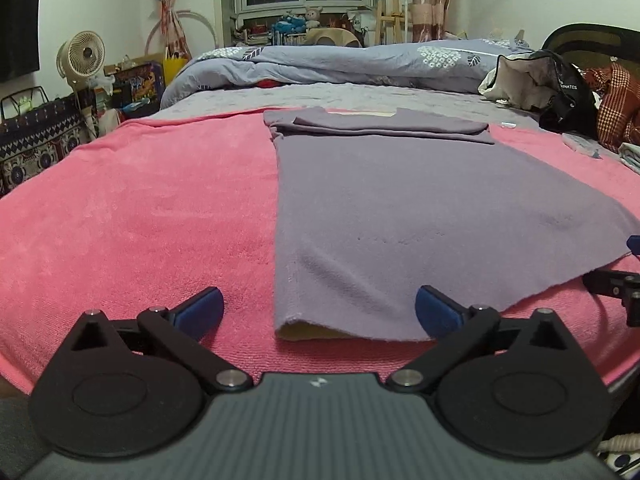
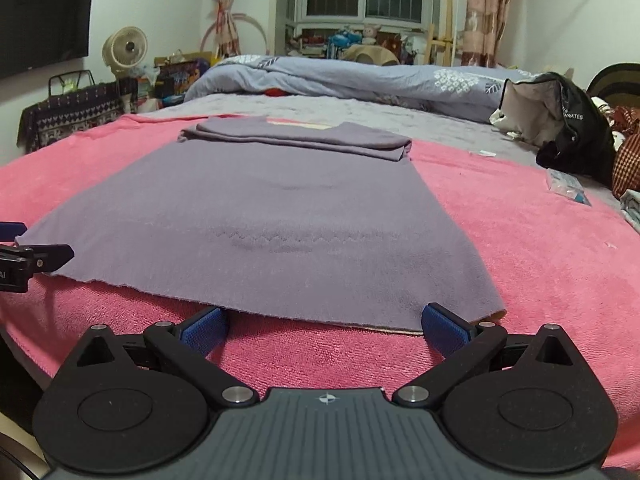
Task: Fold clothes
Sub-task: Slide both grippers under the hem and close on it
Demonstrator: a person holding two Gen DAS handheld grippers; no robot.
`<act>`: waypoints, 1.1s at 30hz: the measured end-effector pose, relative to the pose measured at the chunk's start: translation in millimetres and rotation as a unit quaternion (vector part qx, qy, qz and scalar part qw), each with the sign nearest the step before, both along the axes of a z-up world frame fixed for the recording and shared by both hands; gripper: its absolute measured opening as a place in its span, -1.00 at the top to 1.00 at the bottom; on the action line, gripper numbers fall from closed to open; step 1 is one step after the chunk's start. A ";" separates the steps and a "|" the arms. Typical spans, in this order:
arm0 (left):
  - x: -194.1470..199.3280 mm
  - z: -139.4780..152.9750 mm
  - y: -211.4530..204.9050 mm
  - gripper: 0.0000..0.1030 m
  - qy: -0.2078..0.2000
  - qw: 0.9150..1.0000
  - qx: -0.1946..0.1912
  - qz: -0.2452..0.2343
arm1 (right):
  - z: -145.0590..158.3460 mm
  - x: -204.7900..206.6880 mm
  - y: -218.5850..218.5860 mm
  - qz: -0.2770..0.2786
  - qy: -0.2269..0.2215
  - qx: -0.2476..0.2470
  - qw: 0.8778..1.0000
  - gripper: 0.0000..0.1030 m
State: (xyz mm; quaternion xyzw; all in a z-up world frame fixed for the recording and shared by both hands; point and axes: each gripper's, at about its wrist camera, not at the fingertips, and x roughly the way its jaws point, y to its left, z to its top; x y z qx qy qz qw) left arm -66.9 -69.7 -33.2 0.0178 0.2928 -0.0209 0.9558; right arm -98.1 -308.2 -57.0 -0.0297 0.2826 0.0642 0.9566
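Note:
A purple garment lies flat on a pink towel, its sleeves folded in across the far end; it also shows in the right wrist view. My left gripper is open, low at the garment's near left corner, its blue fingertips on either side of the hem corner. My right gripper is open at the near right hem, its fingertips just short of the edge. Each gripper shows at the edge of the other's view.
The pink towel covers the bed's near part. A blue-grey duvet lies bunched at the far end. A black bag and checked clothes sit at the right. A fan and clutter stand left of the bed.

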 end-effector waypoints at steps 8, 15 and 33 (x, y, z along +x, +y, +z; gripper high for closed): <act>-24.9 11.6 -19.8 -0.99 -0.056 0.995 0.049 -0.071 | -5.8 8.5 5.8 -0.011 -0.048 -0.011 0.999 -1.00; -35.8 -1.9 -56.2 -0.99 -0.087 0.956 0.237 -0.152 | 1.1 -4.9 24.4 -0.008 -0.094 -0.113 0.989 -1.00; -26.8 10.9 -4.0 -0.99 -0.029 0.975 0.205 -0.080 | 8.7 6.1 -8.7 -0.081 -0.069 -0.030 0.994 -1.00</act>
